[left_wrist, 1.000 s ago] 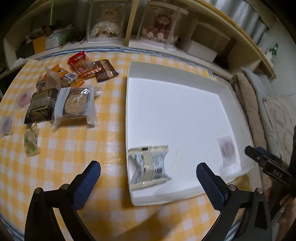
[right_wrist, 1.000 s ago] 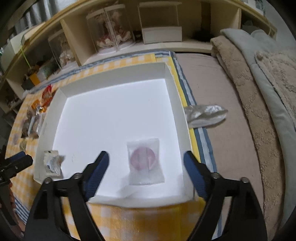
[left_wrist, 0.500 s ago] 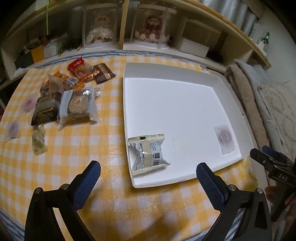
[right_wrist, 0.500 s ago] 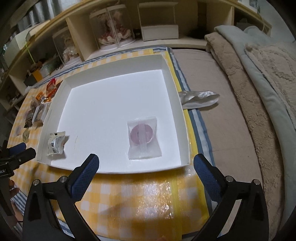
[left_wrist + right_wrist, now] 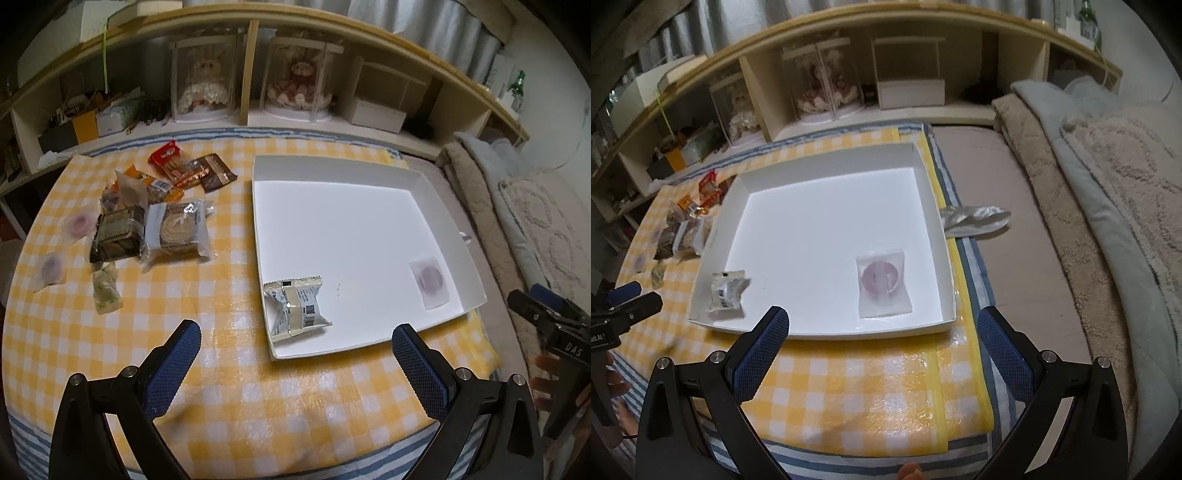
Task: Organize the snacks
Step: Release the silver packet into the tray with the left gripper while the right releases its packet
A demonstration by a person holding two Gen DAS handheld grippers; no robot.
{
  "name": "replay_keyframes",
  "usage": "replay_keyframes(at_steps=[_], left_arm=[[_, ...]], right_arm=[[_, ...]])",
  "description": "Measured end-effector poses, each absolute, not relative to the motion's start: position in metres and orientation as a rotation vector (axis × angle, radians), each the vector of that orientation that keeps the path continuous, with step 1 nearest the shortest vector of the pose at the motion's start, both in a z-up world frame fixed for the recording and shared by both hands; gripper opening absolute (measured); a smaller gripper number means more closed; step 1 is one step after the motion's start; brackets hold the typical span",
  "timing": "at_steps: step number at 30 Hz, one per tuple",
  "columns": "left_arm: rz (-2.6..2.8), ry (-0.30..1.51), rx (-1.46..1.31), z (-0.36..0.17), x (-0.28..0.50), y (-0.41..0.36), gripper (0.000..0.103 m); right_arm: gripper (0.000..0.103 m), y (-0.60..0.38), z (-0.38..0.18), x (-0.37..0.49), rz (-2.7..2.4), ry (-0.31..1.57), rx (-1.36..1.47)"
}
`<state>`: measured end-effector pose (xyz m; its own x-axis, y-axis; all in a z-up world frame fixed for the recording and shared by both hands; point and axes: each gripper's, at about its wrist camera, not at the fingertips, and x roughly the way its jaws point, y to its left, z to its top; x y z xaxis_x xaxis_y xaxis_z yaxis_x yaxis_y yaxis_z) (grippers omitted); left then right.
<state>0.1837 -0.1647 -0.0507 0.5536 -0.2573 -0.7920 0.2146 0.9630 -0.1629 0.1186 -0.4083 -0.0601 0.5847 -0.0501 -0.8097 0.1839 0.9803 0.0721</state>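
A shallow white tray (image 5: 439,199) (image 5: 827,184) lies on the yellow checked tablecloth. Inside it are a silver-and-cream wrapped snack (image 5: 297,308) (image 5: 727,291) at the near left corner and a clear packet with a purple round sweet (image 5: 429,281) (image 5: 883,282) at the near right. A pile of several snacks (image 5: 155,218) (image 5: 683,229) lies on the cloth left of the tray. My left gripper (image 5: 295,350) hangs open above the table's near edge, nothing between its blue pads. My right gripper (image 5: 882,341) is open too, above the cloth in front of the tray.
A low shelf (image 5: 295,122) with doll cases and boxes runs behind the table. Folded blankets (image 5: 1108,184) lie on the right. A crumpled silver wrapper (image 5: 975,219) rests beside the tray's right wall. The other gripper shows at each view's edge (image 5: 546,325) (image 5: 620,306).
Both grippers have pulled back and risen from the tray, which now looks smaller and farther. The right jaws spread a little wider. Both snacks stay where they lay.
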Motion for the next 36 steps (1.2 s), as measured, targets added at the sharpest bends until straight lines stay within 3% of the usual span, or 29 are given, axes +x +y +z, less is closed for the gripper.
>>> replay_keyframes(at_steps=[21,36], left_arm=[[-0.283,0.742,-0.047,0.054,0.140,-0.062,0.103],[-0.159,0.666,-0.061,0.061,0.148,0.042,0.103]], right_arm=[[0.103,-0.327,0.022,0.128,-0.057,0.776,0.162],[0.103,-0.220,0.010,0.181,0.041,0.747,0.160]])
